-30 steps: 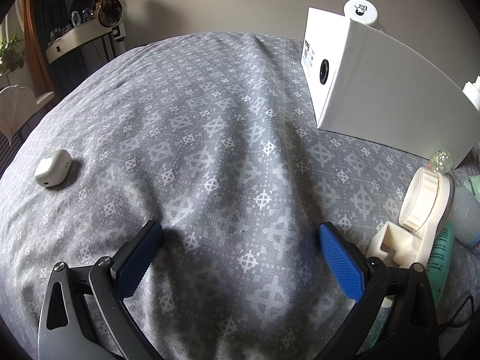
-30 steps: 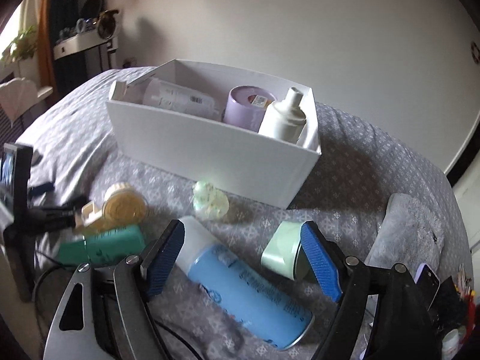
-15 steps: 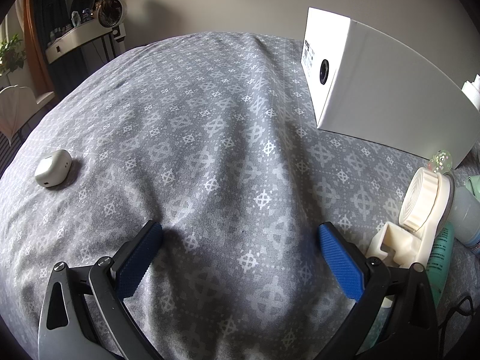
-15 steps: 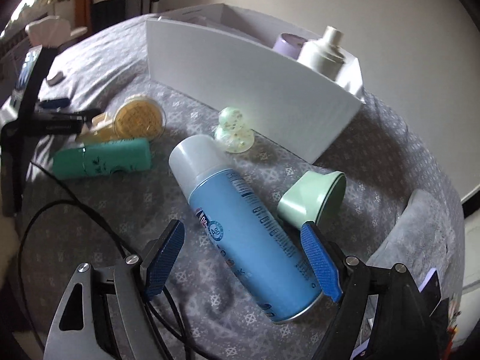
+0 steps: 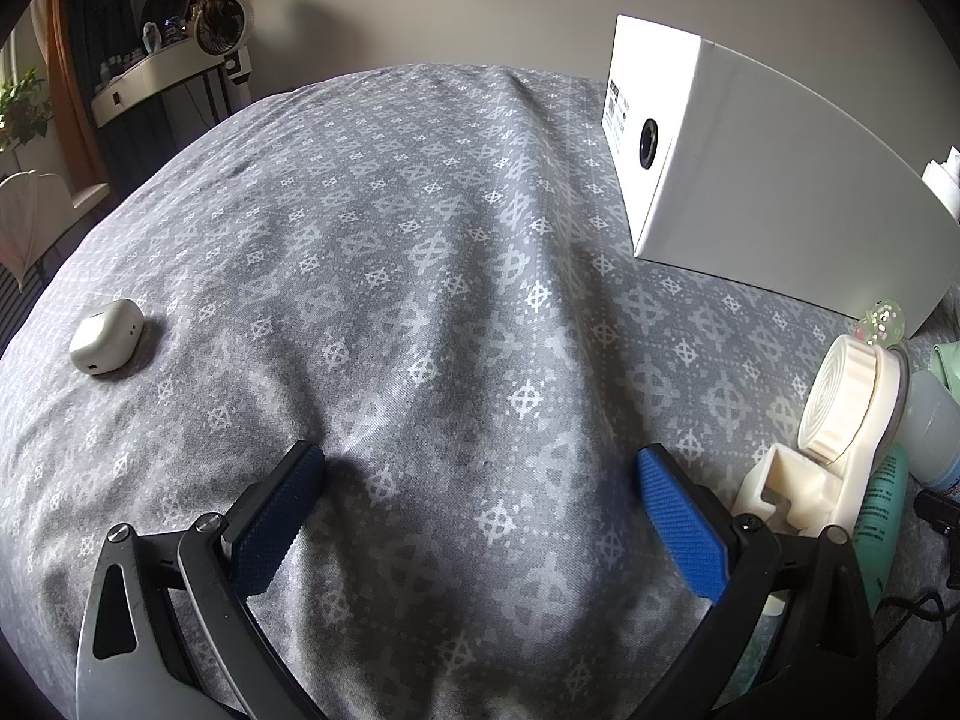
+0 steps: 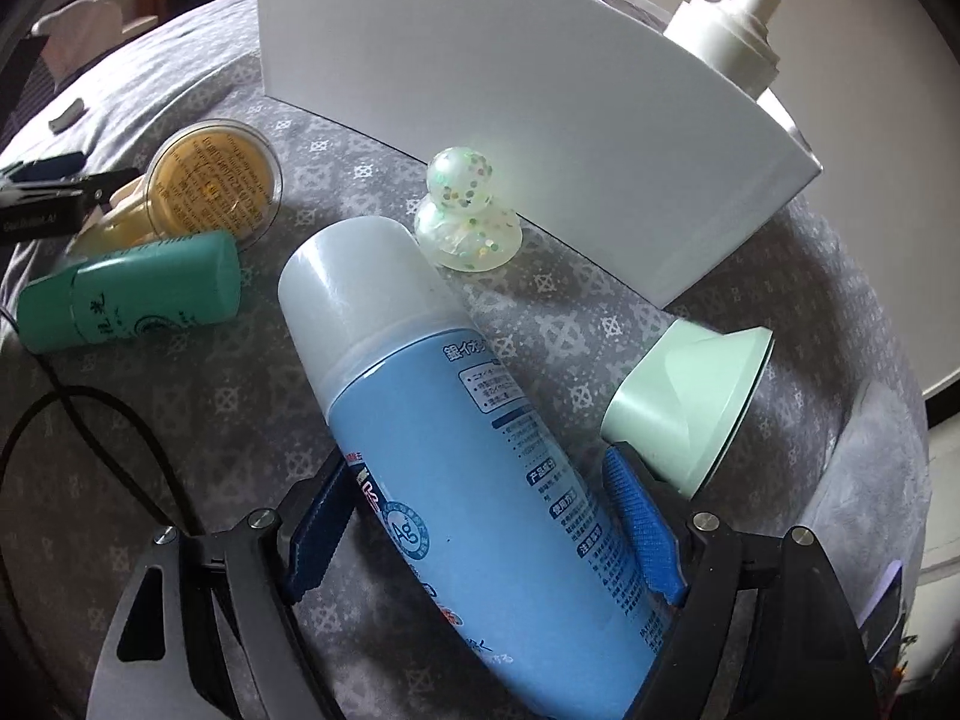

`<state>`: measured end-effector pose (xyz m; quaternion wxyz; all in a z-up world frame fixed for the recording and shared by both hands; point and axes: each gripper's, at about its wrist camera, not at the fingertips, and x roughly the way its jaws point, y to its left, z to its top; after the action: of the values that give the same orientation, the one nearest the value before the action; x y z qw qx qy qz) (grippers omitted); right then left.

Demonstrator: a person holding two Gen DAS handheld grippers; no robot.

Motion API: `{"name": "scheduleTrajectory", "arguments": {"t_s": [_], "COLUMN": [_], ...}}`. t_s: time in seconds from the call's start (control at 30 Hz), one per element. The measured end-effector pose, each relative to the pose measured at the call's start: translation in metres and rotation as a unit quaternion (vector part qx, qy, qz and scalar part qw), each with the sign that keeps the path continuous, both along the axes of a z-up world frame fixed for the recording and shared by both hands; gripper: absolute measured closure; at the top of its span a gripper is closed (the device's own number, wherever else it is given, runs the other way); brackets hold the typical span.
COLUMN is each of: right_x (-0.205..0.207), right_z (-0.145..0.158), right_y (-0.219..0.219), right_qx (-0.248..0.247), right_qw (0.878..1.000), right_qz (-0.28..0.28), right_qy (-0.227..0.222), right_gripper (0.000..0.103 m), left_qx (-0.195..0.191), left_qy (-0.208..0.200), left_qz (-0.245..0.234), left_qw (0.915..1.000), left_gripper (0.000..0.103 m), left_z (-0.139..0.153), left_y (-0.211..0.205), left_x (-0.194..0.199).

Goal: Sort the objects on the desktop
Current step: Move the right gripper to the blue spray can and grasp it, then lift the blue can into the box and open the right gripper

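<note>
My right gripper [image 6: 480,525] is open, low over the grey patterned cloth, its jaws on either side of a blue spray can [image 6: 456,450] with a frosted cap that lies on the cloth. A pale green cup [image 6: 684,396] lies beside the right finger. A speckled clear duck toy [image 6: 465,219], a green tube [image 6: 129,300] and an amber-lidded tape holder [image 6: 213,180] lie in front of the white box [image 6: 528,120]. My left gripper [image 5: 480,510] is open and empty over bare cloth, left of the box [image 5: 780,198].
A white bottle [image 6: 729,33] stands in the box. A white earbud case [image 5: 107,343] lies at the far left. A black cable [image 6: 90,420] crosses the cloth at the left. The tape holder [image 5: 840,420] sits beside my left gripper's right finger.
My right gripper has moved forward and down until its jaws straddle the blue spray can. The left gripper has not moved.
</note>
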<state>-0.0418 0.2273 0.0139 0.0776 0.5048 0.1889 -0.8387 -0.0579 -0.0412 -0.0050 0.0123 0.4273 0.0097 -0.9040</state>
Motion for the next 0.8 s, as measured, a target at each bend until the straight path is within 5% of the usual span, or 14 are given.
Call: {"name": "scheduleTrajectory", "arguments": {"t_s": [0.33, 0.8], "right_x": [0.002, 0.029], "right_z": [0.009, 0.034], "right_y": [0.007, -0.002], "right_qx": [-0.068, -0.207], "right_qw": [0.997, 0.978], "right_qz": [-0.008, -0.020], "right_qy": [-0.024, -0.019], "right_gripper": [0.048, 0.052], "left_qx": [0.000, 0.000], "left_qy": [0.000, 0.000], "left_qz": [0.000, 0.000], "left_qw": [1.0000, 1.0000], "left_gripper": [0.000, 0.000], "left_z": [0.000, 0.000], "left_y": [0.000, 0.000], "left_x": [0.000, 0.000]}}
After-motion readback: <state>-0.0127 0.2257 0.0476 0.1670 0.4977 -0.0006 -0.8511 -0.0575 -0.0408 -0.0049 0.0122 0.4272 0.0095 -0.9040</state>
